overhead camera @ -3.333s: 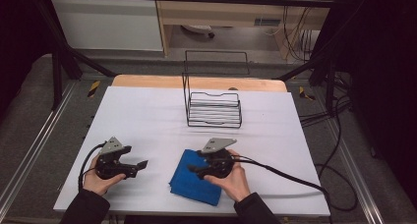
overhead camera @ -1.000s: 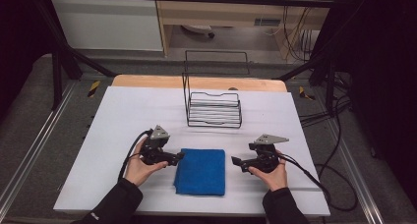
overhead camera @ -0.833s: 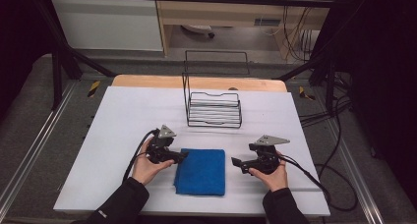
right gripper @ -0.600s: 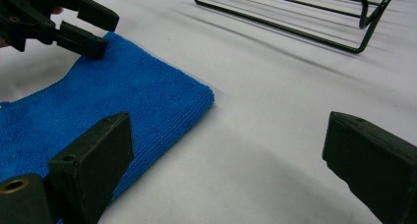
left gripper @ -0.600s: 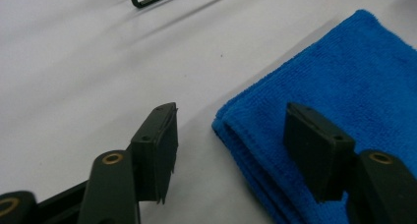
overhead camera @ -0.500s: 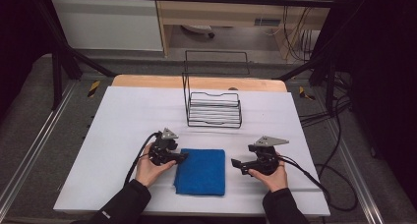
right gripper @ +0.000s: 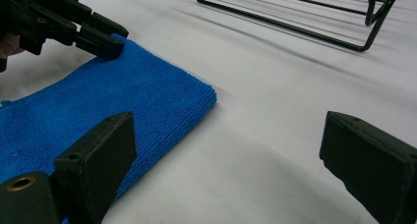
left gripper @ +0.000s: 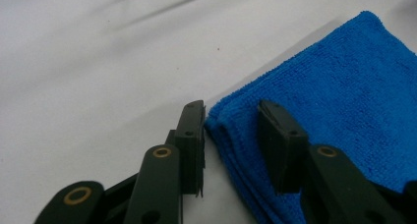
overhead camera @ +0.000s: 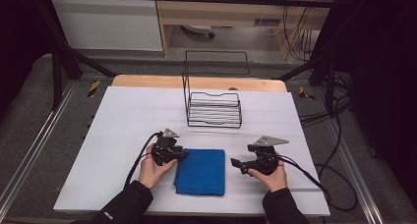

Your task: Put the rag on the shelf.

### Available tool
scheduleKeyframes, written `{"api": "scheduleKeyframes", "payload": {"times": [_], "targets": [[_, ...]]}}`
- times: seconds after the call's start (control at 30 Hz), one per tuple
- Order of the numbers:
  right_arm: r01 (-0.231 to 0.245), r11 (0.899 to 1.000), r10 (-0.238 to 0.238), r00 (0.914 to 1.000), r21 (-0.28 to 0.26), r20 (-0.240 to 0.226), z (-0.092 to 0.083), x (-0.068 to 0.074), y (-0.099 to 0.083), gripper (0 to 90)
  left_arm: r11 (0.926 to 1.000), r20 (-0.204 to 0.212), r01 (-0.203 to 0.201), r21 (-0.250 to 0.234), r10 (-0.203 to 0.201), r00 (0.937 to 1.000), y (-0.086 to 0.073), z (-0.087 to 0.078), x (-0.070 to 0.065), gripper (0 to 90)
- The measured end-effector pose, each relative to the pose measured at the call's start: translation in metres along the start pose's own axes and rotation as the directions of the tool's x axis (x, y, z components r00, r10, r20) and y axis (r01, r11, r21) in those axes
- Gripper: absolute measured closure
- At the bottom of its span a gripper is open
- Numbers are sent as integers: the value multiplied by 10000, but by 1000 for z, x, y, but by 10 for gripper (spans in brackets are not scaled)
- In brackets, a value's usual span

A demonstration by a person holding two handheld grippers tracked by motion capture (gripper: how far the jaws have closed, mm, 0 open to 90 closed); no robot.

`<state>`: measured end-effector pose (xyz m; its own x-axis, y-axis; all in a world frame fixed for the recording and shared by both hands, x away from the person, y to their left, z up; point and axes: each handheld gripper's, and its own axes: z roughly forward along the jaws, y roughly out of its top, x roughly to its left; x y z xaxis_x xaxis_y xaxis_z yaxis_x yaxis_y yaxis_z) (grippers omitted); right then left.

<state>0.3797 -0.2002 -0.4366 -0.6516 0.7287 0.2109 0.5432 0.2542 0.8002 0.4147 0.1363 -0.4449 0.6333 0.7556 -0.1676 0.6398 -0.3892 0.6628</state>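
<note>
Left gripper [overhead camera: 183,154], jaws parted w/ a far corner of the folded blue microfibre cloth [overhead camera: 201,171] between them, looks set to pinch it, while right gripper [overhead camera: 235,162] waits wide open beside cloth's opp. edge

One blue cloth [overhead camera: 200,171], one wire rack [overhead camera: 212,107], two tools
</note>
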Motion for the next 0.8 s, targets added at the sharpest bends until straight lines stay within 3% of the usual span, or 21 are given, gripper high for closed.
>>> {"api": "scheduleKeyframes", "payload": {"times": [0.07,0.4,0.67,0.8], "targets": [[-58,10000,58,10000,3,1,1,0,0,76,9999,48,137,51,-137,9999,0,0,0,657],[12,10000,-12,10000,11,-40,2,3,2,28,9999,266,70,147,-74,9996,0,0,-4,801],[67,9999,-70,9998,148,168,9,8,8,15,9998,104,-169,74,168,9998,-2,1,-6,810],[-185,9998,185,9998,19,97,12,11,14,47,9997,62,-222,30,222,9997,-2,2,-7,808]]}}
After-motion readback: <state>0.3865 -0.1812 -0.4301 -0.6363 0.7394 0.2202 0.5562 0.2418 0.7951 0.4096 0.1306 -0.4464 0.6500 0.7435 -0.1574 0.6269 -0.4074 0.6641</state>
